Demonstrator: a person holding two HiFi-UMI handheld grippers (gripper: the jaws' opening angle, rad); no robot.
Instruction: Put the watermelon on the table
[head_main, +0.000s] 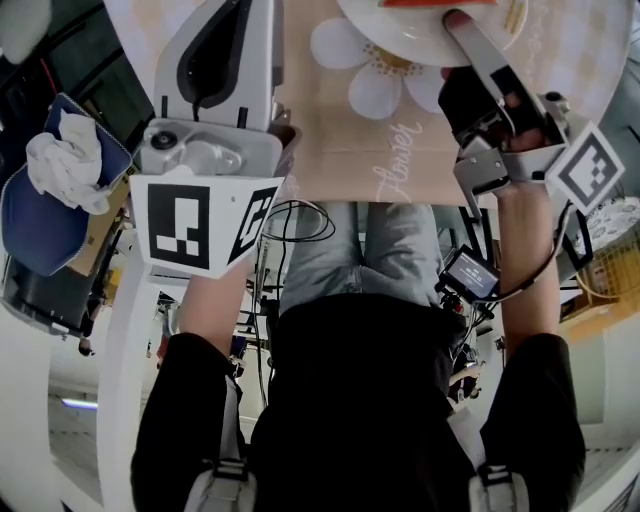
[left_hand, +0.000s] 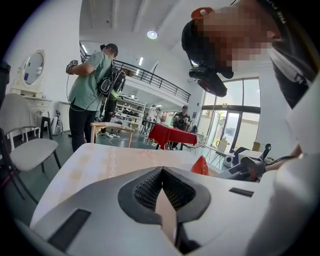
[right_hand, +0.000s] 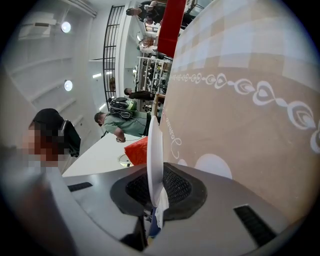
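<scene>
My left tool (left_hand: 161, 170) is closed on nothing above the counter (head_main: 330, 130), so it lends no support. The watermelon (head_main: 440, 3) rides on the plate (head_main: 400, 40), which my right tool (right_hand: 156, 170) pinches by one rim only. With that one-edged hold, I judge the plate could tip or slip, and the slice would slide off.

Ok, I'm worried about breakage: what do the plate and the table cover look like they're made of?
Plate: white, glossy, with a thin hard rim seen edge-on in the right gripper view; probably ceramic or melamine. Table cover: matte beige with a printed daisy, lying flat; fabric or vinyl, can't tell which.
</scene>
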